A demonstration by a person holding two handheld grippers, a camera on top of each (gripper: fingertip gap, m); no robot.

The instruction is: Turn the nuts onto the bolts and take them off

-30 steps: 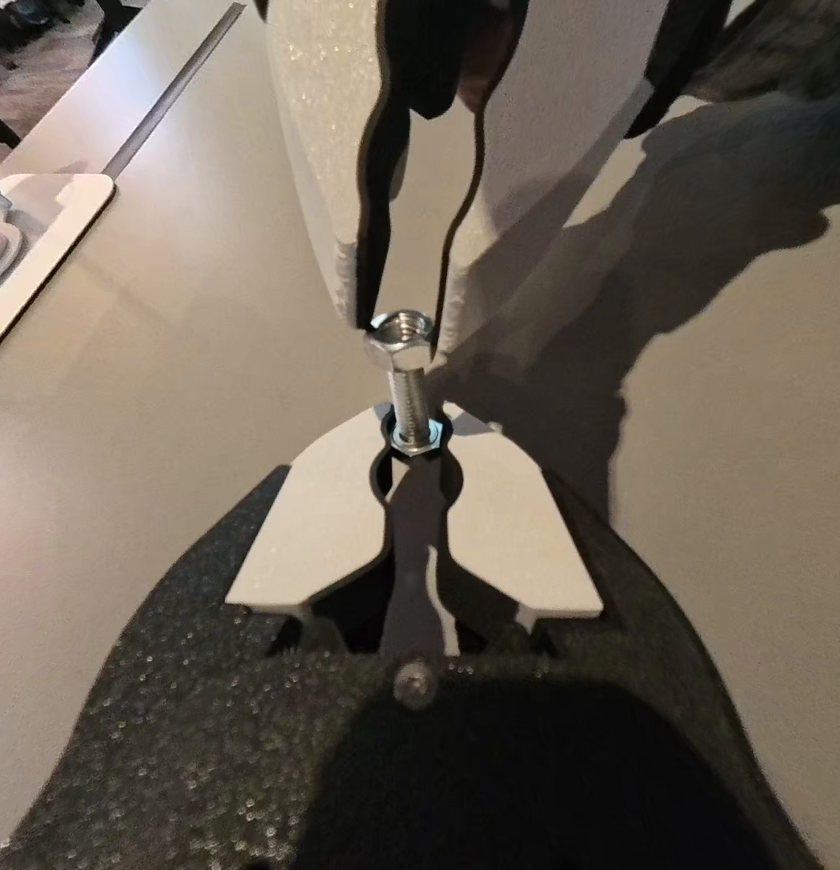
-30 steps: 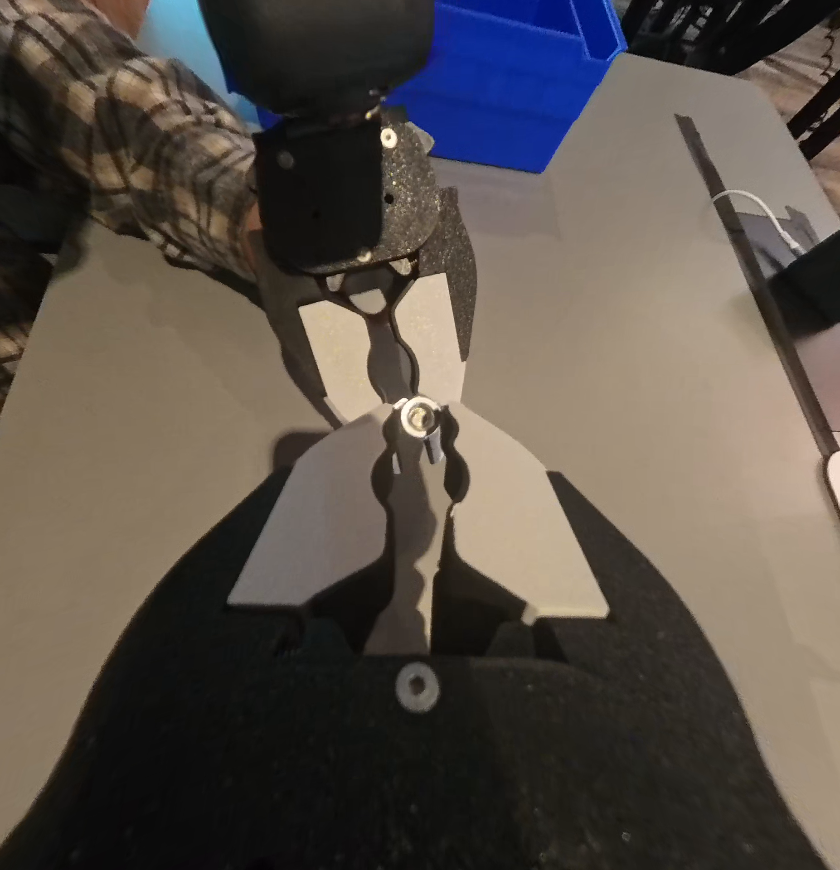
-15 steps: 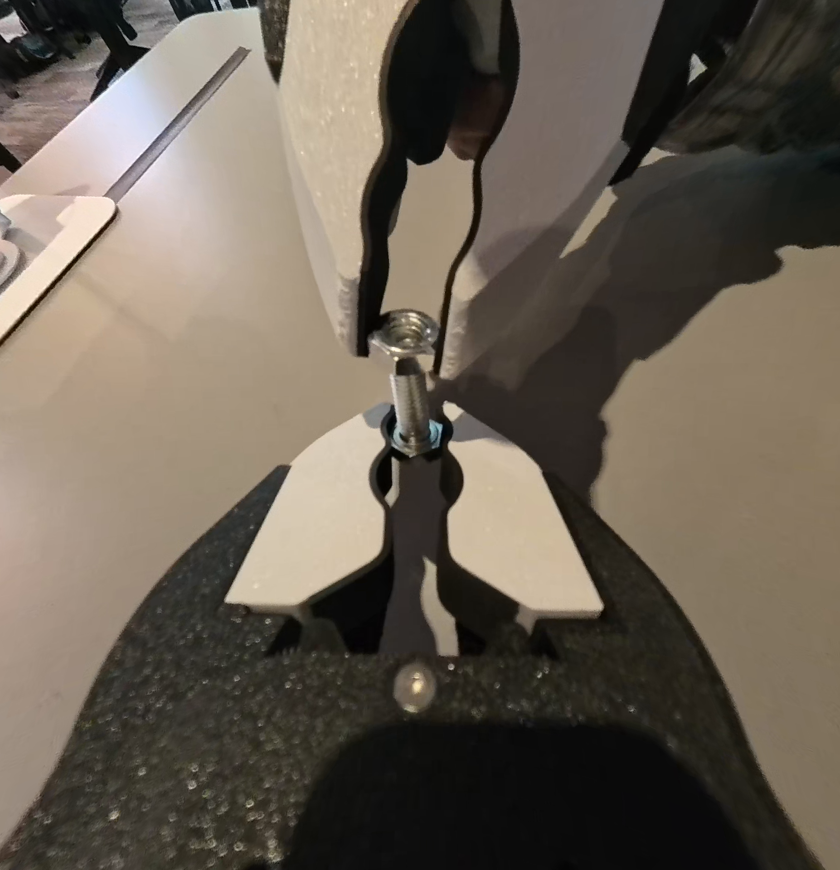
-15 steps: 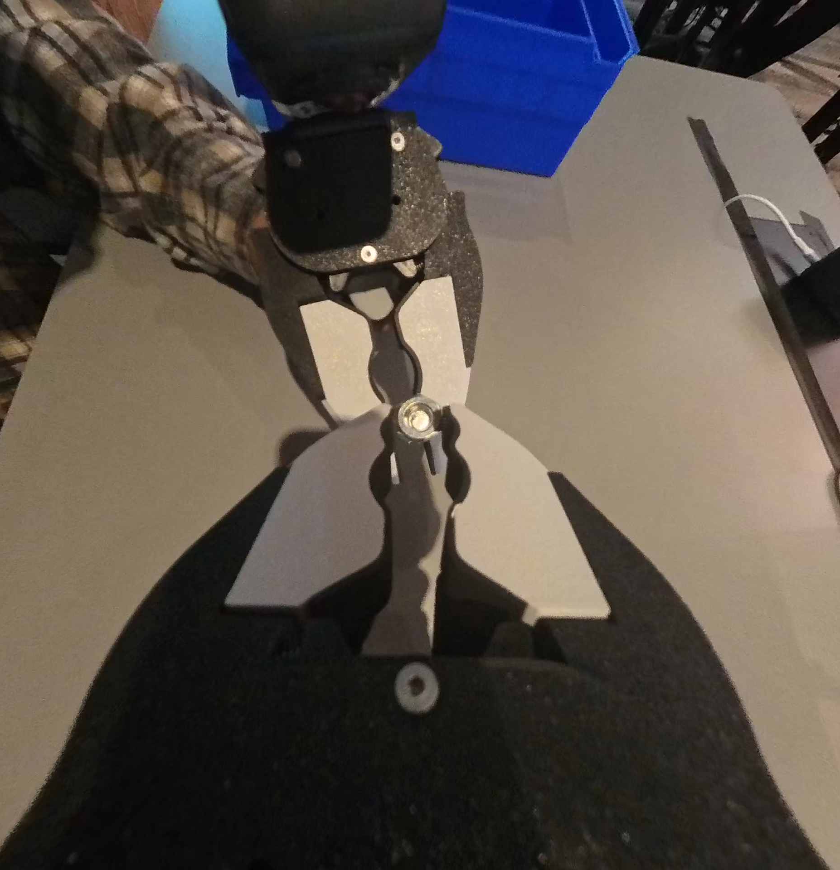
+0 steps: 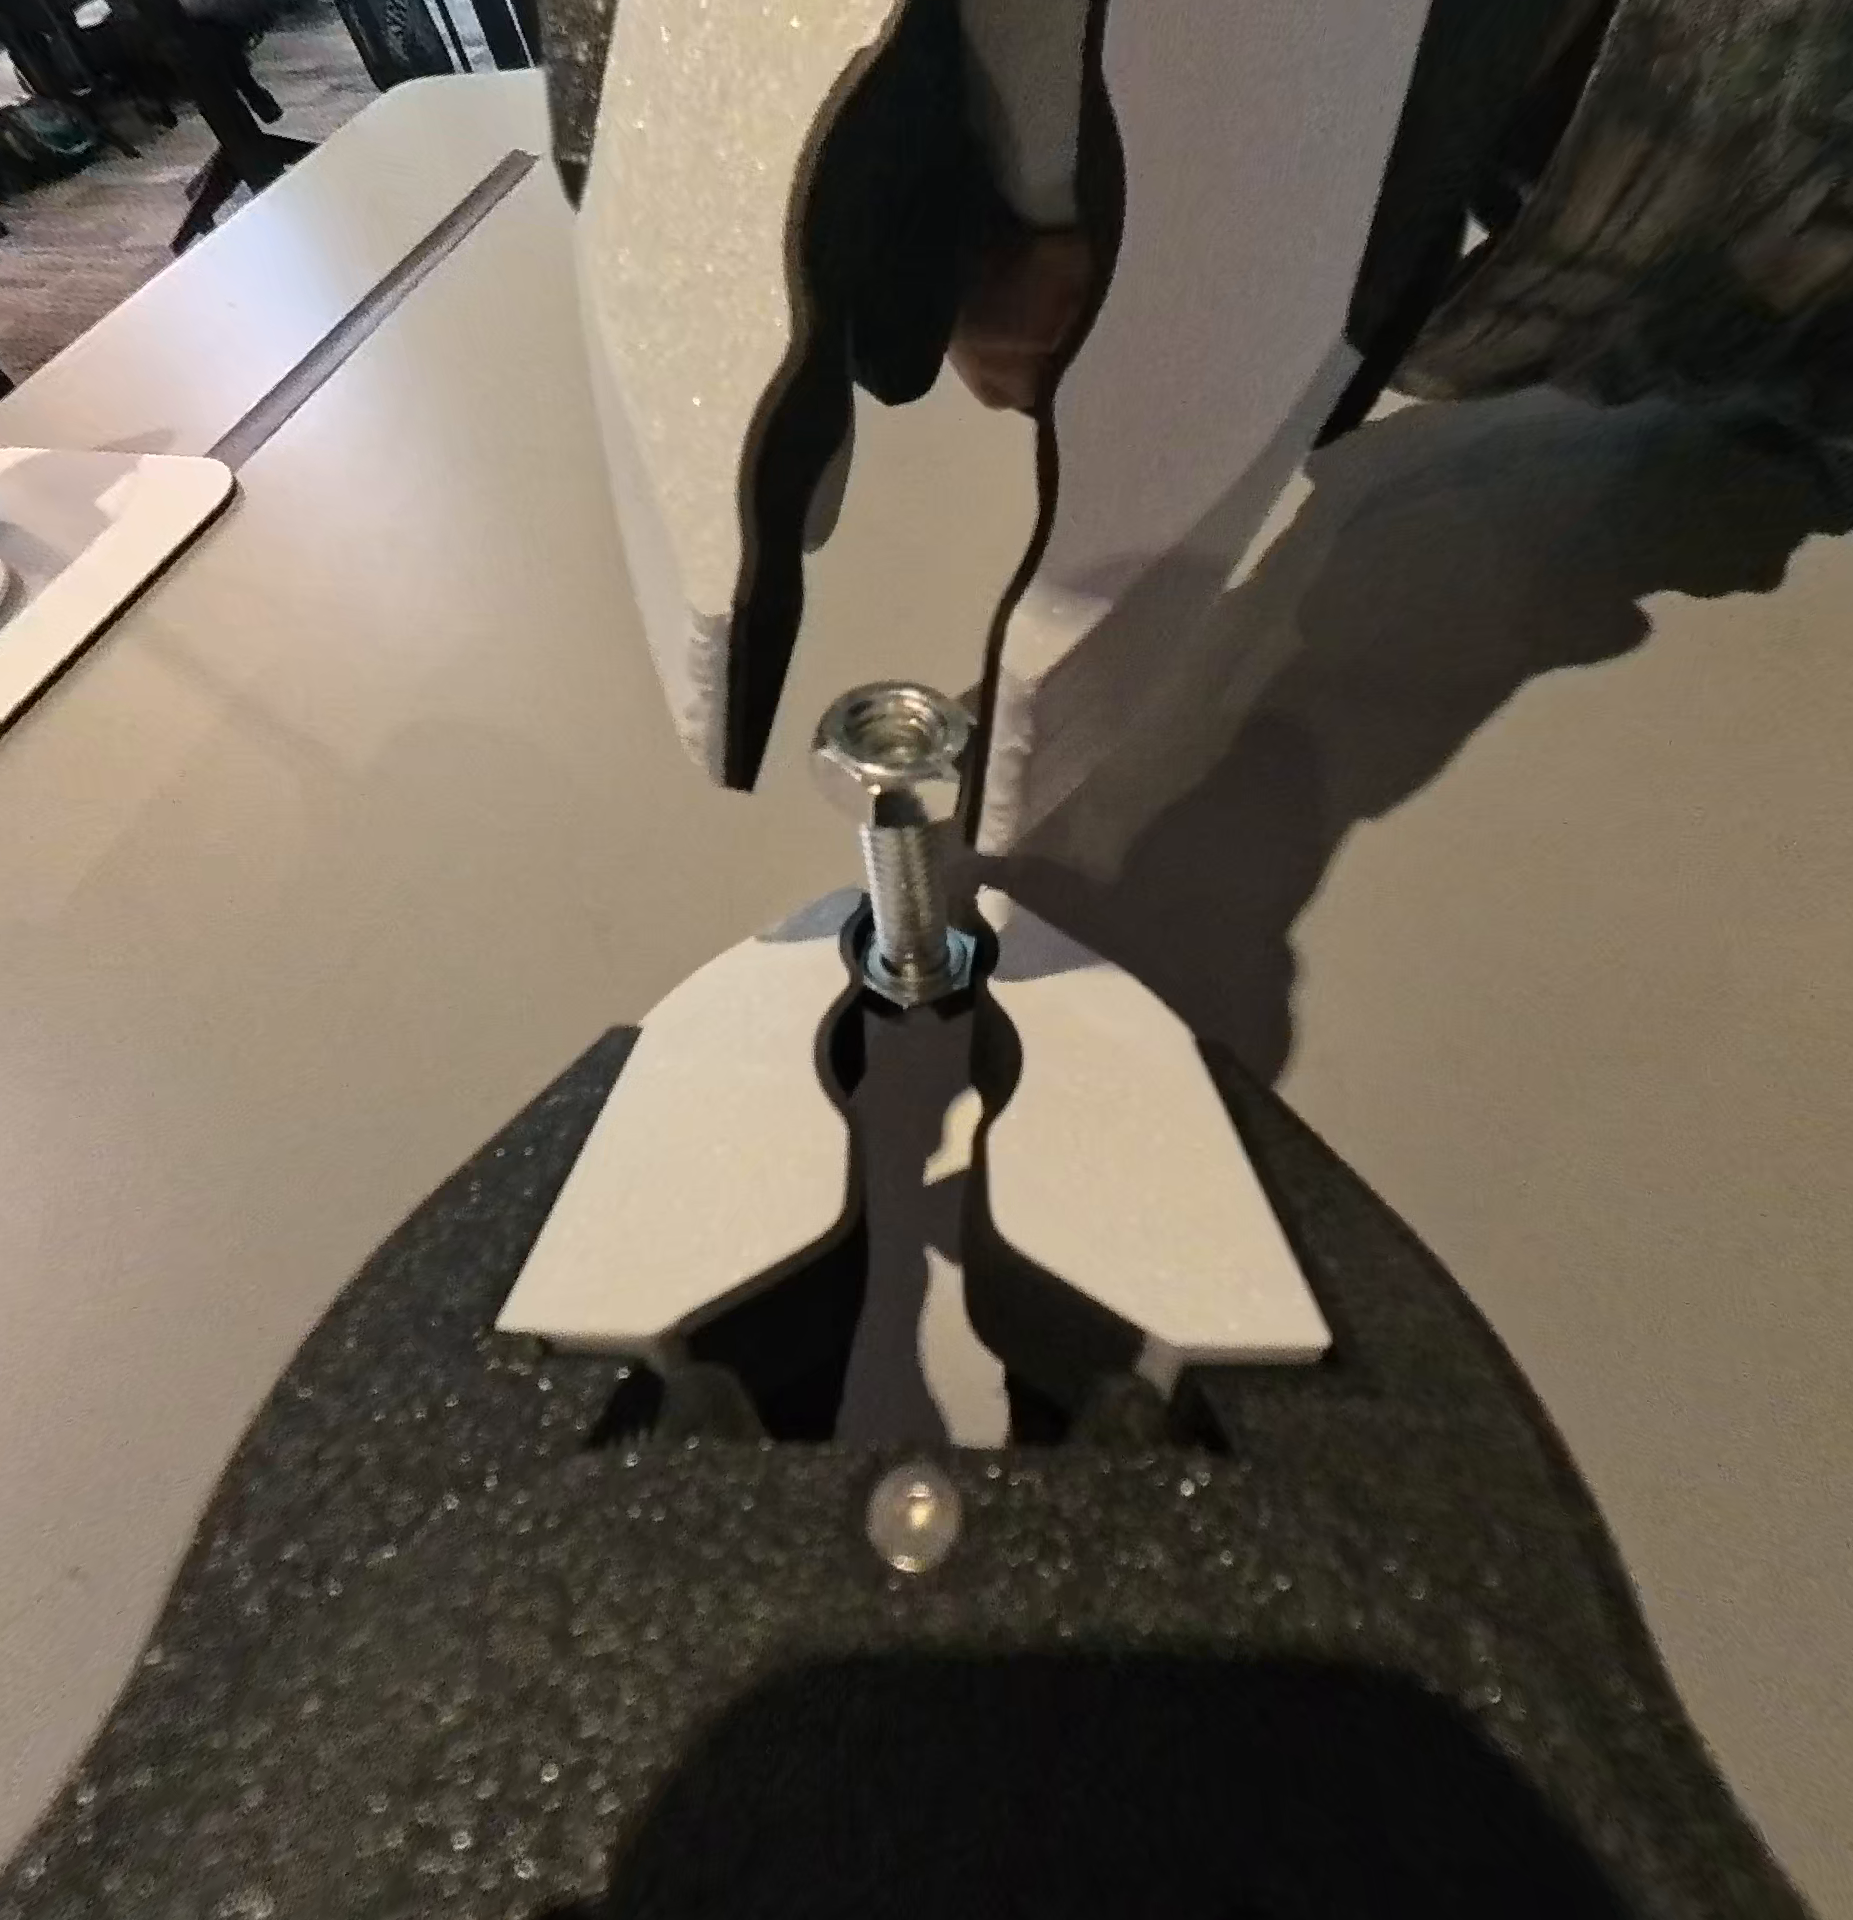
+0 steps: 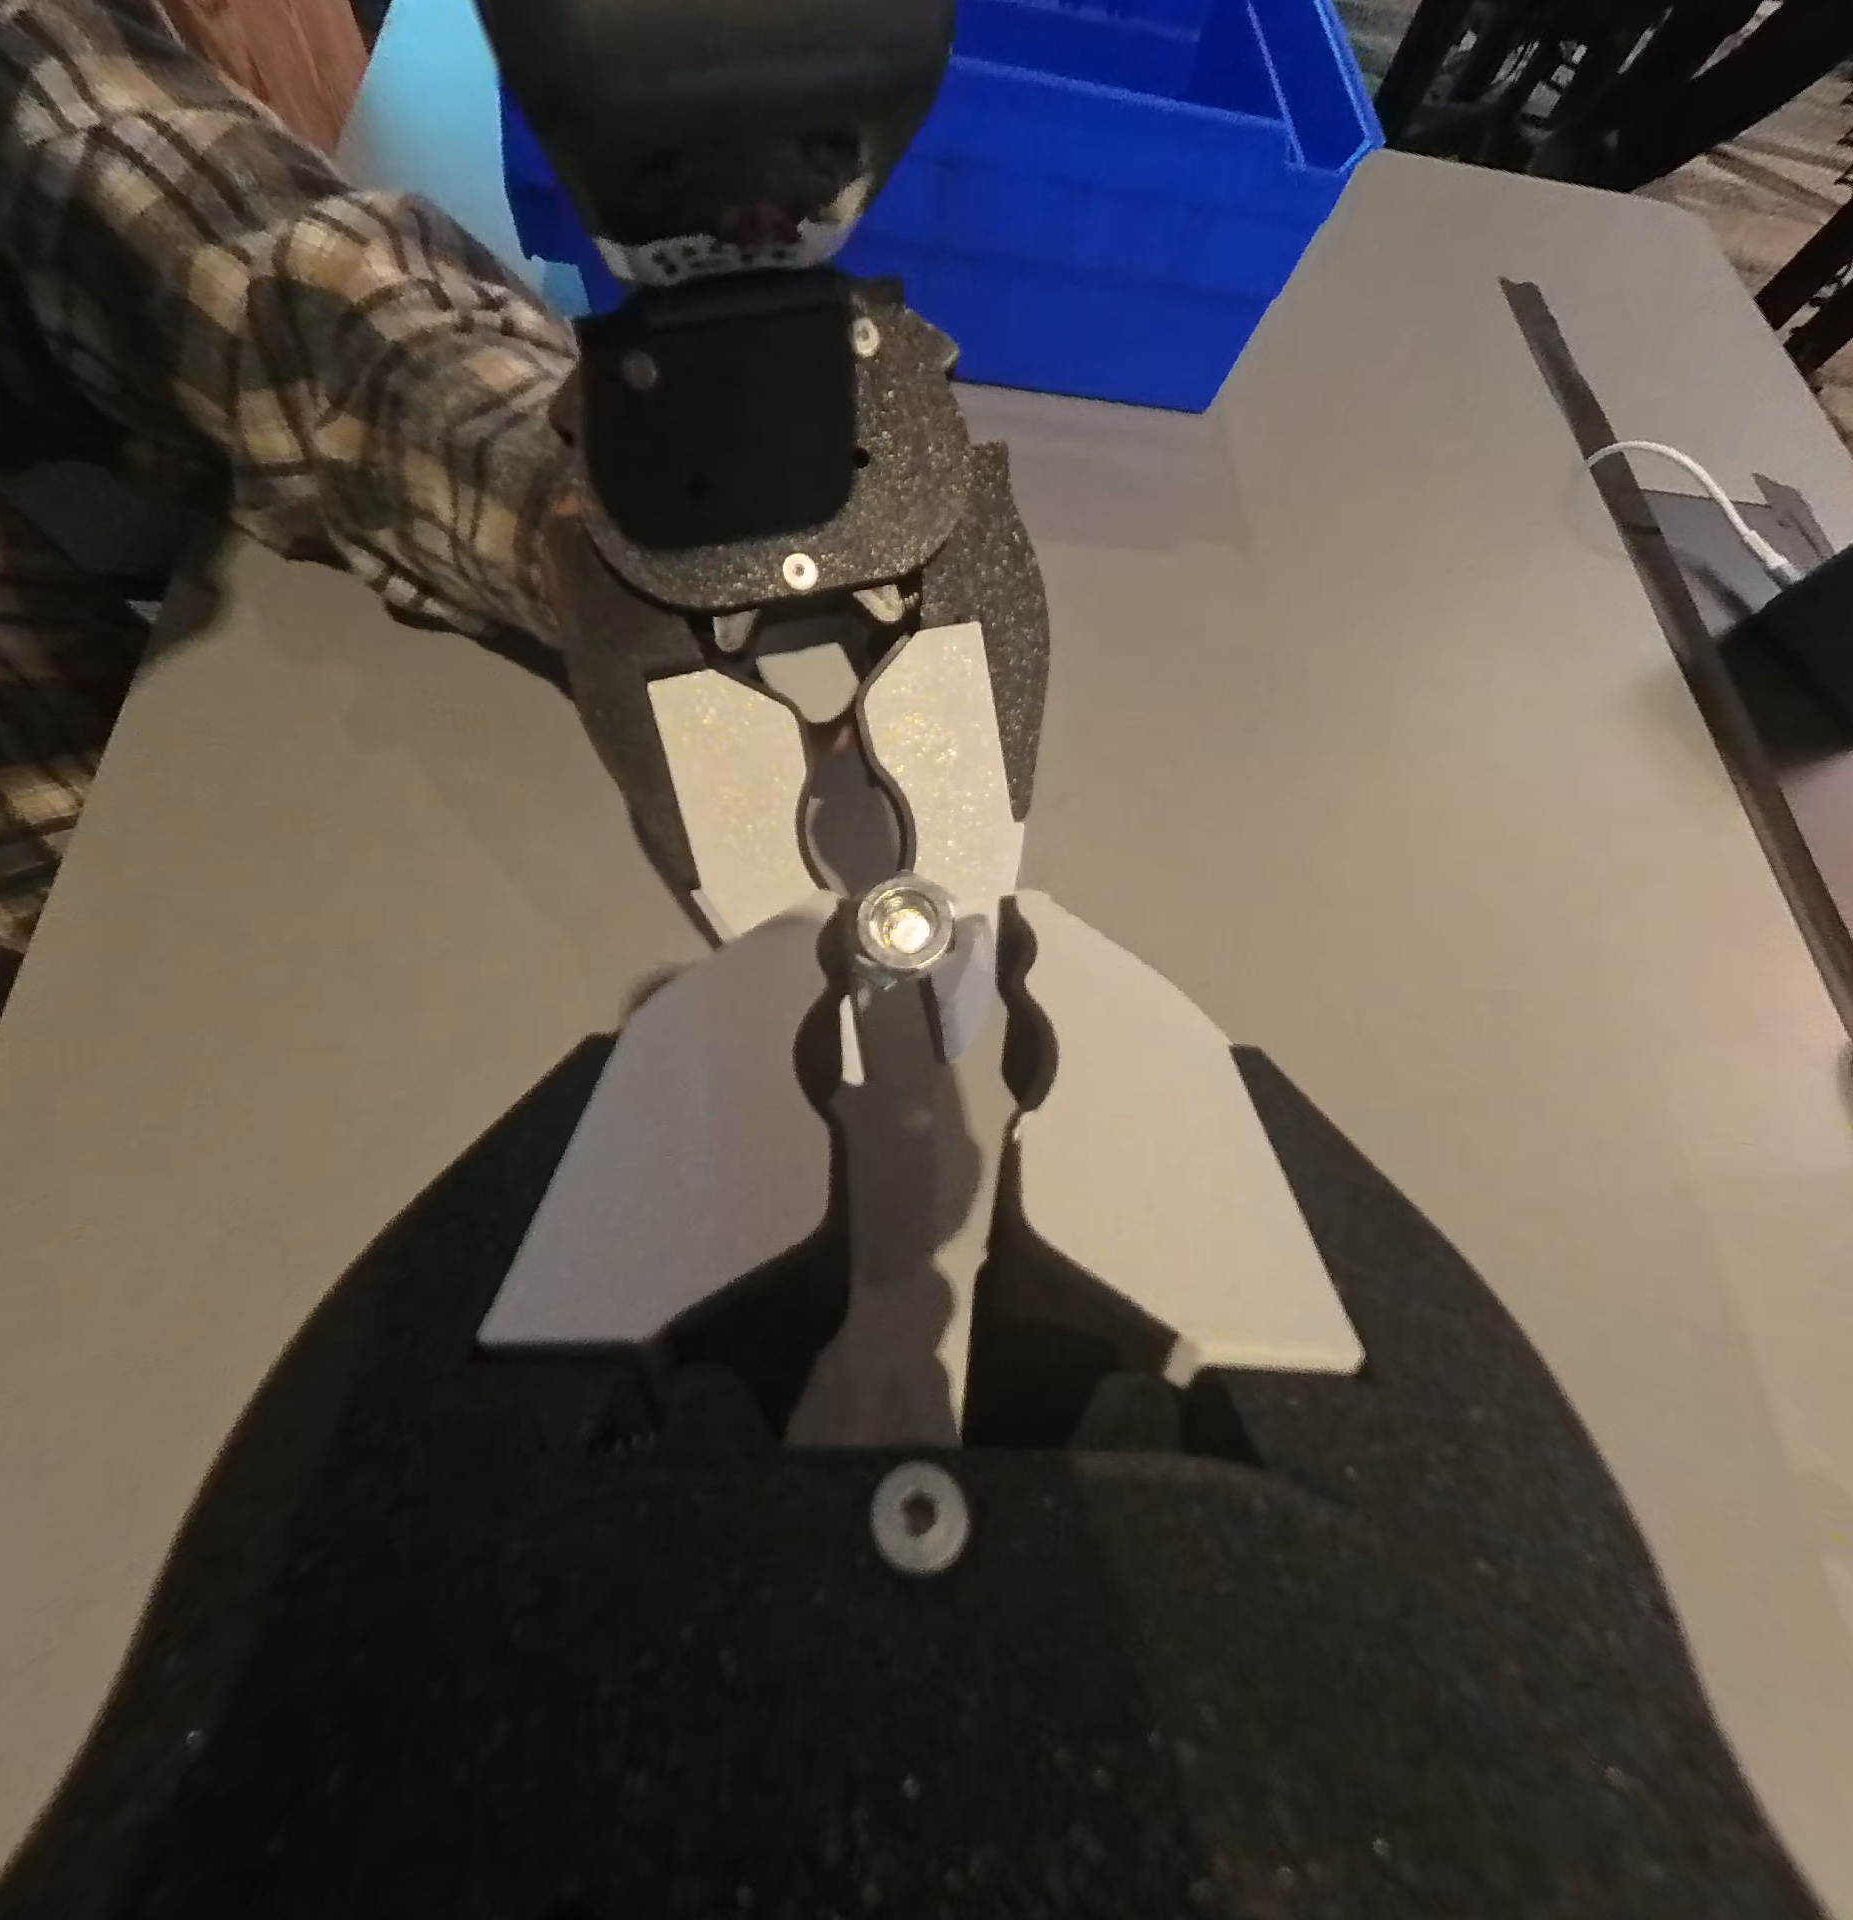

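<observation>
Now the left claw (image 5: 914, 966) stays clamped on the nut (image 5: 917, 985) at the low end of the bolt (image 5: 899, 883), held upright above the counter (image 5: 278, 831). The right claw (image 5: 862, 771) has let go of the hex head (image 5: 891, 743) it was pinching half a second ago: its fingers stand apart, one clear of the head, the other just beside it. That looks like a re-grip between turns, so the threading is probably only partway done. Around it, a flat white board (image 5: 101, 551) lies at the counter's left edge. In the right wrist view there is a plaid sleeve (image 6: 309, 364), then a blue bin (image 6: 1109, 208), then a white cable (image 6: 1670, 468). Nothing blocks the bolt.
</observation>
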